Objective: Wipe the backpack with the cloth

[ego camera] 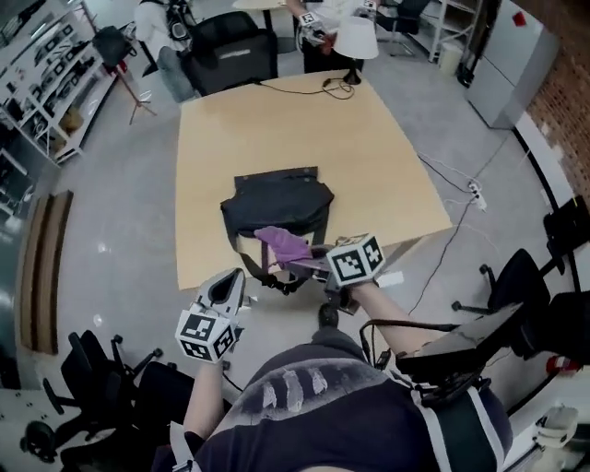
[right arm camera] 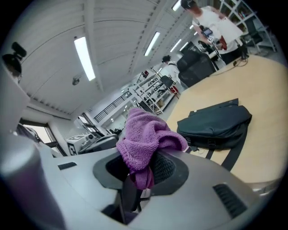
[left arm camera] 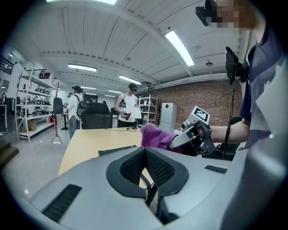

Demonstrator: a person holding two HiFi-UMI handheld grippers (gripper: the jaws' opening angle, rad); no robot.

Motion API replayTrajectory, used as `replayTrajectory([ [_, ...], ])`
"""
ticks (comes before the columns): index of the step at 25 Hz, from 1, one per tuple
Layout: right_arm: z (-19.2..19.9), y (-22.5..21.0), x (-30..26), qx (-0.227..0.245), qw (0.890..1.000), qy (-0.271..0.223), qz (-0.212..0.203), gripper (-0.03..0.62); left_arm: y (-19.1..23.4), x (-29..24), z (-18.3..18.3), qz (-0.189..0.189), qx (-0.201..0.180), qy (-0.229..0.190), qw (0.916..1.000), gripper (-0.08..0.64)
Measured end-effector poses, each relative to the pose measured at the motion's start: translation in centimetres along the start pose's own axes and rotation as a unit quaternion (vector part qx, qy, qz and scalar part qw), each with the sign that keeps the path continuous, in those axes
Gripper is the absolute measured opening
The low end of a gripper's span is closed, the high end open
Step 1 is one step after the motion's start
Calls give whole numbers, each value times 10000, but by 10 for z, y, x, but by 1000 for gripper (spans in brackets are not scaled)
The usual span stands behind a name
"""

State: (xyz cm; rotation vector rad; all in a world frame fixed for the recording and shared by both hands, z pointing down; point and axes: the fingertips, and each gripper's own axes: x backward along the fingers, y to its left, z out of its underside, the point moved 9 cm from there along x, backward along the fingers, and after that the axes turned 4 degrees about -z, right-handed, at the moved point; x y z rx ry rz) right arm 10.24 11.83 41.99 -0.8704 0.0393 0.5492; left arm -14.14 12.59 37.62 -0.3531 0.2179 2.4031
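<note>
Closest to the camera, below the person's dark shirt, the left gripper point(ego camera: 232, 284) is held low over the grey floor, short of the table's near edge. Its jaws are pressed together with nothing between them, as the left gripper view shows point(left arm camera: 145, 155). Just to its right and a little farther out, the right gripper point(ego camera: 309, 265) reaches toward the table with its jaws clamped on a purple terry cloth point(ego camera: 284, 244). The right gripper view shows the bunched cloth point(right arm camera: 144, 139) spilling up and over the jaws point(right arm camera: 146, 167). From the left gripper view, the right gripper point(left arm camera: 198, 132) and the cloth point(left arm camera: 155, 137) show in the air above tabletop level.

Beyond the cloth lies the black fabric backpack point(ego camera: 277, 207), flat on the light wooden tabletop point(ego camera: 286, 129) close to the near edge. Its dark webbing straps point(ego camera: 241, 253) hang over that edge. In the head view the cloth overlaps the near side of the backpack. The right gripper view shows the backpack point(right arm camera: 216, 123) lying apart from the cloth, farther along the tabletop.

At the far edge of the tabletop stands a lamp with a white shade point(ego camera: 355, 39), and a thin black cable point(ego camera: 304, 89) trails from it across the wood. Behind the table a person in a white top point(ego camera: 323, 18) stands beside a black office chair point(ego camera: 230, 51). Metal shelving point(ego camera: 41, 78) lines the left wall.
</note>
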Motion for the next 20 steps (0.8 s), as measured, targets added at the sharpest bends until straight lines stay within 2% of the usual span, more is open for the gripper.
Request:
replayTrajectory([
  [4, 39, 90, 21, 385, 9973, -375, -504, 104, -7, 64, 25, 39, 262, -222, 9994, 8],
  [8, 82, 148, 23, 588, 9973, -303, -309, 103, -12, 118, 48, 125, 590, -300, 9977, 8],
  [10, 100, 155, 24, 531, 9983, -228, -56, 104, -17, 138, 54, 148, 593, -294, 9977, 8],
  [12, 117, 155, 34, 268, 9992, -286, 65, 103, -27, 149, 49, 226, 498, -357, 9979, 8],
  [15, 128, 153, 47, -20, 9996, -264, -33, 103, -48, 159, 31, 196, 336, -624, 9973, 8],
  [20, 144, 149, 77, 54, 9997, 226, -106, 103, -107, 163, 20, 105, 367, -968, 9946, 8],
])
